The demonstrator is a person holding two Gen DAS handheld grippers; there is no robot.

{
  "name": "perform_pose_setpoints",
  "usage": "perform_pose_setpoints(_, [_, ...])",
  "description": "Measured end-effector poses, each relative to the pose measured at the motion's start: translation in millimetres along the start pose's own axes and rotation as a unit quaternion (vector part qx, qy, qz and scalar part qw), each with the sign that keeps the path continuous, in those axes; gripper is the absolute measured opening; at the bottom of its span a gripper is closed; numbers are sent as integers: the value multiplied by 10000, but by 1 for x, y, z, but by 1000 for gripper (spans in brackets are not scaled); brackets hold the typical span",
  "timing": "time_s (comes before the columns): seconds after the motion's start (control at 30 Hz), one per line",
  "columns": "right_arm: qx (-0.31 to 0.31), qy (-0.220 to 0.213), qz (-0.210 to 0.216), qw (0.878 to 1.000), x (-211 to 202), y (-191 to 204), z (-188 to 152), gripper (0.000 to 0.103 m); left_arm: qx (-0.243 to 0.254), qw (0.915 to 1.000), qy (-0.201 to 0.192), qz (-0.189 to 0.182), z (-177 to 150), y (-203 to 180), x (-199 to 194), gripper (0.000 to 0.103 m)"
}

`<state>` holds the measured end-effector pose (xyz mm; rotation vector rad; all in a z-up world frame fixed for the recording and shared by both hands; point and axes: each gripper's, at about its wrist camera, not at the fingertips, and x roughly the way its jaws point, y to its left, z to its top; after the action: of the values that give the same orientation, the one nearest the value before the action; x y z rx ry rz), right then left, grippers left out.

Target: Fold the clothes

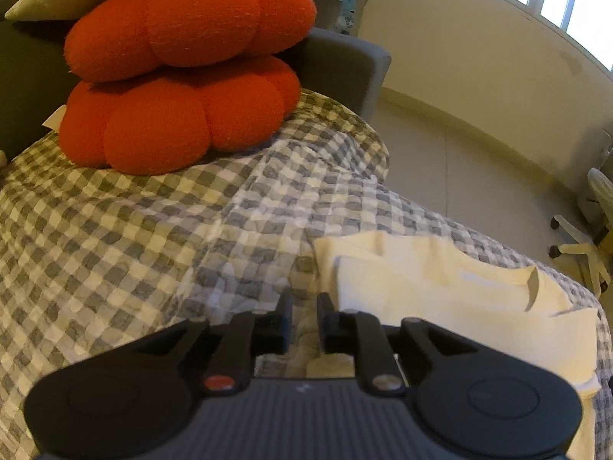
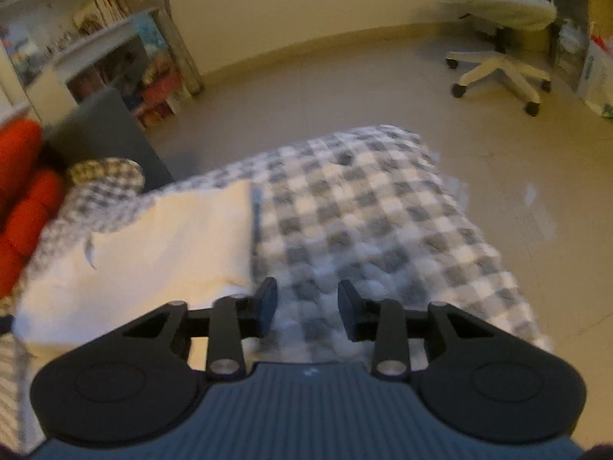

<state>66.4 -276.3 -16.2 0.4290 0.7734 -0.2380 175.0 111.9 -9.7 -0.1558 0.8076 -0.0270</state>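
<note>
A folded cream-white garment (image 1: 452, 291) lies on the grey-and-white checked bedspread (image 1: 153, 230). In the left wrist view it is to the right of my left gripper (image 1: 304, 306), whose jaws stand a narrow gap apart with nothing between them, just left of the garment's edge. In the right wrist view the garment (image 2: 161, 253) lies to the left of my right gripper (image 2: 306, 299), which is open and empty above the bedspread (image 2: 364, 211). Its left finger sits close to the garment's right edge.
Two stacked red puffy cushions (image 1: 184, 69) and a pale pillow sit at the bed's head against a dark headboard (image 1: 345, 65). A white swivel chair (image 2: 502, 38) and a bookshelf (image 2: 95, 38) stand on the beige floor beyond the bed's edge.
</note>
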Motion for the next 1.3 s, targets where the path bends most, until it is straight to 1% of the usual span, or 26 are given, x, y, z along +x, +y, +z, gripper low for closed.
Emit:
perform_pose_setpoints(0.07, [-42,-47,159,9999,3,6,0,14,14,10000,21,-7,-1,-3,3,14])
perform_pose_setpoints(0.17, [-371,-64,218,9991,10,18,1,14,87,9999,78,16,-4,-8,10,14])
perform_pose_setpoints(0.2, [-427,-6,233,9988,13,20,1,14,127,9998,111,49,-5,-9,13,14])
perform_pose_setpoints(0.27, [-501,222,133,9984,22,19,-1,14,166,9997,144,122,-8,-10,18,14])
perform_pose_setpoints(0.3, [-529,256,114,9982,23,18,0,14,172,9996,151,147,-8,-10,19,14])
perform_pose_setpoints(0.4, [-567,244,145,9980,23,15,1,14,71,9999,95,118,-6,-7,18,14])
perform_pose_setpoints(0.47, [-529,96,140,9985,20,9,3,14,-39,10000,10,69,-2,-4,14,14])
perform_pose_setpoints(0.5, [-416,-9,74,9991,18,4,6,17,-93,9999,-31,37,-1,-3,13,15])
perform_pose_setpoints(0.53, [-232,-106,62,9997,17,-1,10,22,-143,9999,-55,6,1,-2,13,16])
perform_pose_setpoints(0.57, [-35,-193,94,9998,15,-7,14,26,-194,9998,-78,-25,3,-1,13,17])
perform_pose_setpoints(0.63, [276,-304,300,9987,16,-12,20,26,-282,9996,-66,-77,4,0,15,22])
perform_pose_setpoints(0.67, [422,-354,417,9976,16,-15,23,27,-323,9994,-42,-102,4,0,17,23])
perform_pose_setpoints(0.73, [409,-392,483,9972,24,-12,28,29,-344,9993,-59,-132,5,0,20,23])
perform_pose_setpoints(0.83, [193,-368,359,9985,42,-1,34,31,-317,9993,-123,-161,7,1,24,23])
perform_pose_setpoints(0.93, [190,-252,322,9990,59,2,37,31,-283,9993,-118,-191,8,2,30,23])
perform_pose_setpoints(0.97, [169,-247,314,9991,60,3,37,29,-277,9994,-82,-210,7,3,33,23])
perform_pose_setpoints(1.0, [149,-242,306,9991,62,5,38,18,-273,9993,-43,-238,6,4,37,23])
perform_pose_setpoints(1.03, [129,-237,298,9992,64,6,39,11,-277,9992,-15,-281,5,6,40,23])
perform_pose_setpoints(1.07, [46,-274,272,9992,63,8,39,9,-295,9990,1,-346,5,8,42,22])
perform_pose_setpoints(1.1, [-68,-331,236,9992,62,11,39,8,-319,9986,-4,-413,5,10,42,18])
perform_pose_setpoints(1.13, [-188,-381,179,9989,62,13,40,6,-337,9984,-27,-454,5,11,40,11])
perform_pose_setpoints(1.17, [-280,-424,138,9986,62,15,40,6,-335,9985,-61,-436,6,12,38,8])
perform_pose_setpoints(1.23, [-316,-535,136,9980,61,14,39,5,-320,9988,-165,-340,8,15,33,7])
perform_pose_setpoints(1.3, [-286,-546,146,9980,63,14,39,5,-501,9977,-258,-390,11,23,27,7])
